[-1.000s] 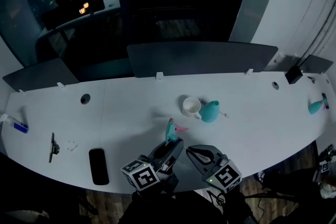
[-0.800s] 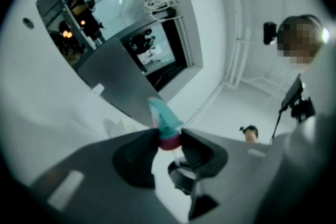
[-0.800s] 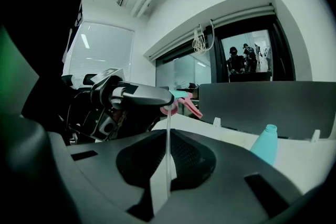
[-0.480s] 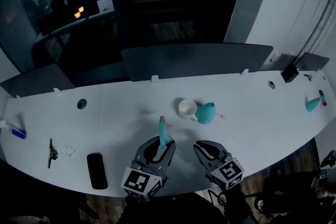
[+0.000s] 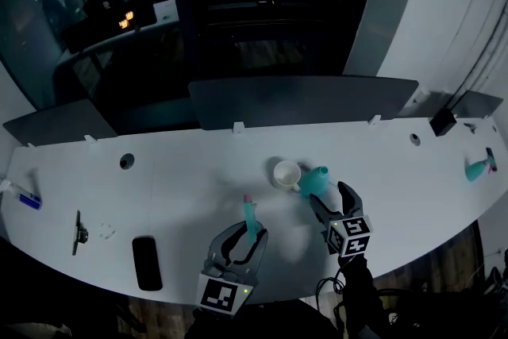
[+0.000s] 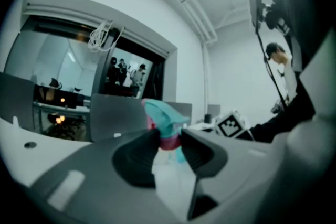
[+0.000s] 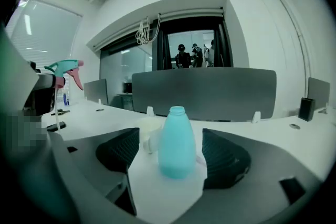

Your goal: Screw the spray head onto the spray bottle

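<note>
A long white curved desk [image 5: 190,179], backed by a dark grey partition panel [image 5: 302,99], stretches across a dimly lit office. At its near edge, the left gripper [image 5: 248,233] is clamped on a teal spray head [image 6: 163,123], its jaws narrowed onto the pink collar. The head is held upright above the desktop, with the pink nozzle at the top. Further right, the right gripper [image 5: 328,194] reaches in over the desk. Its jaws have just been opening and now stand wide. A capless teal plastic spray bottle [image 7: 177,141] stands upright on the desk between them, with a clear gap to each pad. The spray head is apart from the bottle, off to its left and nearer the desk's front edge. A white cup [image 5: 286,173] rests just beside the bottle on its left. A flat black rectangular slab [image 5: 147,262] lies by the front edge, well to the left of both grippers.
</note>
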A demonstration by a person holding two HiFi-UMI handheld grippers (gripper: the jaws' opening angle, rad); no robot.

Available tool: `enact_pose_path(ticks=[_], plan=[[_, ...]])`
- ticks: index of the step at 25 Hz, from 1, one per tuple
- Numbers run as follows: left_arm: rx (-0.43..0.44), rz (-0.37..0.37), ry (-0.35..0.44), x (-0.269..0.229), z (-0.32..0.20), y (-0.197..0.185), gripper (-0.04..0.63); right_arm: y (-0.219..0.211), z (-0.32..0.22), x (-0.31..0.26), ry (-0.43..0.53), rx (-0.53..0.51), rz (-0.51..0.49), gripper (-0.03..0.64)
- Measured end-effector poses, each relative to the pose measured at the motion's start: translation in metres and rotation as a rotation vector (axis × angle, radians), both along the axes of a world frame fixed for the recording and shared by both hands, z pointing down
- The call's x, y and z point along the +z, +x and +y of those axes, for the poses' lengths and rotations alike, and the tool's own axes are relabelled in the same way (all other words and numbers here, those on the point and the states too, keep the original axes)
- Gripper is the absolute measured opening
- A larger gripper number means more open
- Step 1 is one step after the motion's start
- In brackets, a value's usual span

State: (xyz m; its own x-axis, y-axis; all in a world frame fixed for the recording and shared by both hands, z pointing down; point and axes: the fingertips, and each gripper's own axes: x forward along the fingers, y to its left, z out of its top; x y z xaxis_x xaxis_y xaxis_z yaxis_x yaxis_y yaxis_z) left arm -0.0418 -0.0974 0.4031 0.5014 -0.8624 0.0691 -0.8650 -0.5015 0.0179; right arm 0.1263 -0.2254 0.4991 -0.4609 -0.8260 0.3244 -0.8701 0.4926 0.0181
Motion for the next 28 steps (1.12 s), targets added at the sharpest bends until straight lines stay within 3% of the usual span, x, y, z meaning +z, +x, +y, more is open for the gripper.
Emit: enact_pose_path(ticks=[6,12,22,28], plan=[[-0.06,0.003,-0.01,-0.002,-0.005,-0.015,0.135,-0.012,-0.025,0.038,-0.077,-0.139,0.113,0.367],[-0.105,-0.01,-0.022,0.002,-0.008,-0.025,0.135,-0.016,-0.04,0.063,-0.105,-0.158,0.178,0.367],[-0.138,-0.004,-0.037,0.002,-0.012,-0.033,0.135,-0.022,-0.049,0.073,-0.083,-0.175,0.165,0.365],[-0.136,0.025,0.026,-0.022,-0.02,-0.039,0.135,-0.025,-0.011,0.043,-0.015,-0.181,0.146,0.365]])
